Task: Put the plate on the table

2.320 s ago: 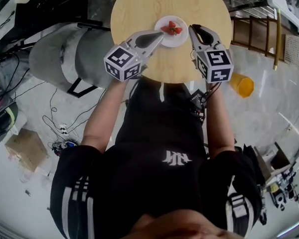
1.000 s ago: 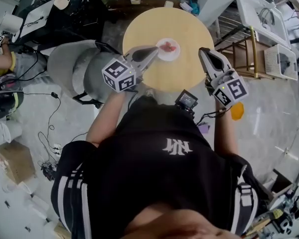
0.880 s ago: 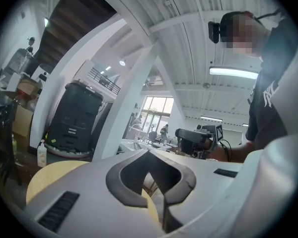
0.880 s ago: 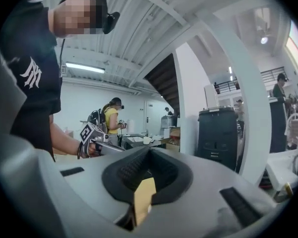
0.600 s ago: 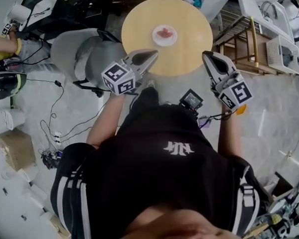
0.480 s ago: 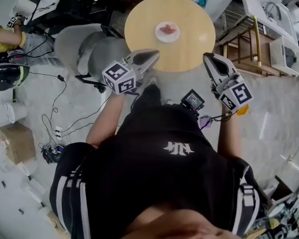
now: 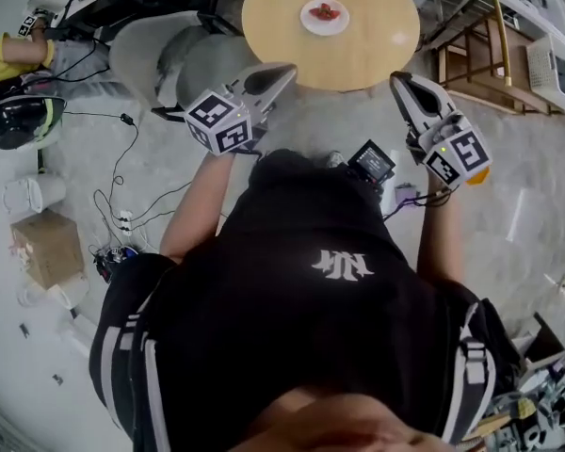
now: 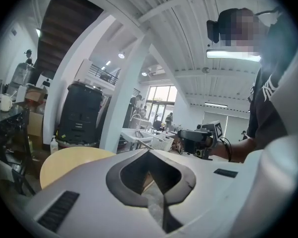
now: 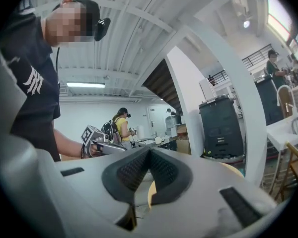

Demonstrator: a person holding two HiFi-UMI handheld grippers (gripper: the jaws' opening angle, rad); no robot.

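Note:
A white plate [image 7: 324, 15] with red food on it rests on the round wooden table [image 7: 377, 36] at the top of the head view. Both grippers hang over the floor, short of the table's near edge and well apart from the plate. My left gripper [image 7: 283, 71] points toward the table with its jaws shut and nothing between them. My right gripper [image 7: 399, 82] is shut and empty too. In the left gripper view the table [image 8: 69, 161] shows as a pale yellow arc beyond the left gripper [image 8: 150, 155]. The right gripper [image 9: 149, 151] hides most of the table in its own view.
A grey chair [image 7: 160, 56] stands left of the table and a wooden rack [image 7: 476, 50] to its right. Cables [image 7: 122, 222], a cardboard box [image 7: 47, 248] and a helmet [image 7: 19, 121] lie on the floor at the left. An orange object [image 7: 477, 173] sits by the right gripper.
The person has stepped back from the table. Both grippers have drawn away from the plate, which stays on the tabletop and now looks smaller and farther off.

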